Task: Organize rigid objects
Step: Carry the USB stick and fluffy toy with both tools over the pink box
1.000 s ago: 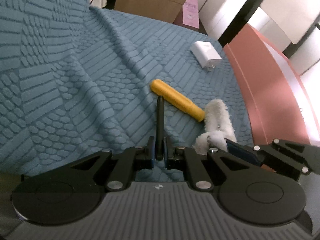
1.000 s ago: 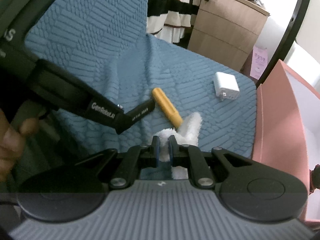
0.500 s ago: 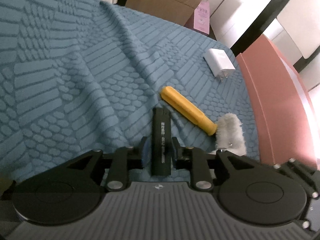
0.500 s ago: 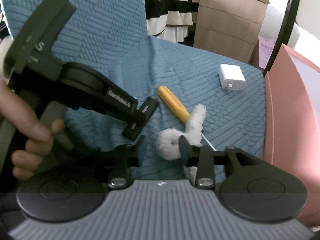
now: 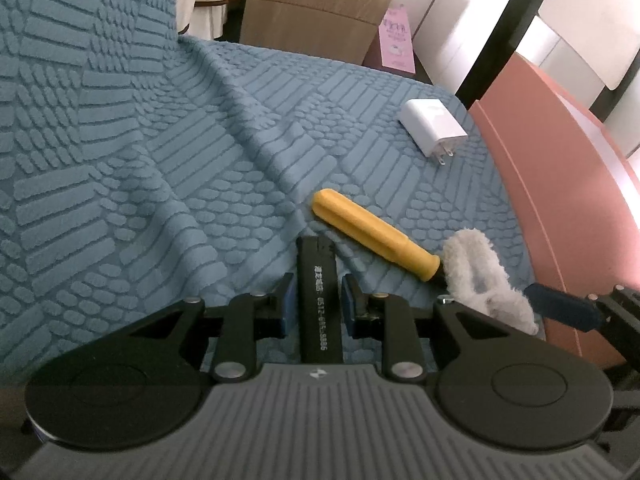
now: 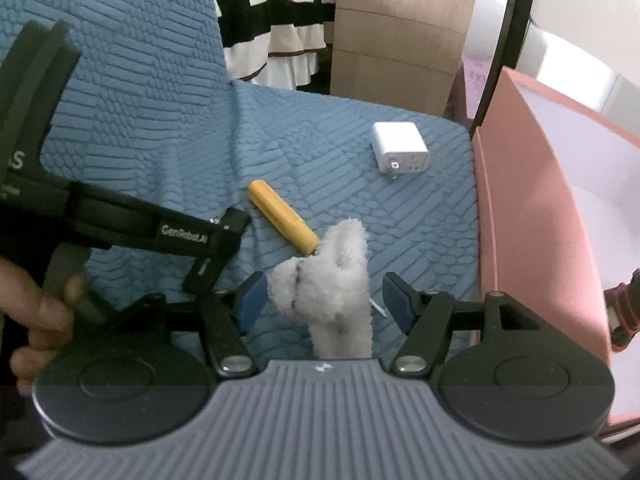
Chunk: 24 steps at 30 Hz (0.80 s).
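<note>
Left wrist view: the left gripper has its jaws parted a little, with a slim black rectangular lighter with white print lying lengthwise between the blue pads; a narrow gap shows on each side, so nothing is clamped. The lighter rests on the blue textured quilted cover. Just right of it lies a brush with a yellow plastic handle, its fluffy white head pointing near and right. Farther off, near the cover's far right edge, sits a white square plug-in charger, prongs toward the near side. A pink open box stands along the right. The right gripper's blue pad shows at the near right, beside the white head.

Right wrist view: the right gripper has its jaws spread wide, and the fluffy white head stands between them, touching neither pad clearly. The yellow handle runs far and left from it. The left gripper reaches in from the left, held by a hand, with the lighter under its tip. The charger lies farther right, and the pink box is on the right.
</note>
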### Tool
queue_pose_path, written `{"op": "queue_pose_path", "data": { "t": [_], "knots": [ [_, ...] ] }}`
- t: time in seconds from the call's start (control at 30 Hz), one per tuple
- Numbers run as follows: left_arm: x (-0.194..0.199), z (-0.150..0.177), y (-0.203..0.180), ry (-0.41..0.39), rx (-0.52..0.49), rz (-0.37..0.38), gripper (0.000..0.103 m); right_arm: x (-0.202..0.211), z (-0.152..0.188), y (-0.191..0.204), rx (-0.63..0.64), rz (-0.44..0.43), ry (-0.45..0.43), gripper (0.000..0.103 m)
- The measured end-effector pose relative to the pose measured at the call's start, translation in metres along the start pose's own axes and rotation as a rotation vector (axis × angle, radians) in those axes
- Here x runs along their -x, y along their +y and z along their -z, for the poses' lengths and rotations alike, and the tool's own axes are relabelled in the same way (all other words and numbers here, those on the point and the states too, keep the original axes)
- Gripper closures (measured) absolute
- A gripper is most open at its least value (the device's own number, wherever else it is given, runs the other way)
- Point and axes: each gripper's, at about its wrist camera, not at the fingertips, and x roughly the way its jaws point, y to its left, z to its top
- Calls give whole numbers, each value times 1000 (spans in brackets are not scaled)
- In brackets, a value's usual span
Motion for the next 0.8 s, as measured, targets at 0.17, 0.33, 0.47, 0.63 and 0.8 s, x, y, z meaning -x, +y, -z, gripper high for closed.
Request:
{"op": "queue_pose_path", "data": {
  "t": [0.17, 0.33, 0.47, 0.63, 0.8],
  "knots": [
    [-3, 0, -5, -21, -37, -27, 74, -11, 2, 1, -45, -37, 36, 38],
    [-5, 2, -15, -40, -83, -69, 75, -15, -1, 0, -36, -25, 50, 55],
    [-5, 4, -16, -49, -84, -78, 76, -8, -3, -6, -25, 1, 16, 56],
    [2, 1, -10, -37, -8, -30, 77, -4, -1, -9, -42, -22, 5, 56],
    [16, 1, -5, -47, 45, 20, 77, 1, -2, -5, -22, -27, -10, 56]
  ]
}}
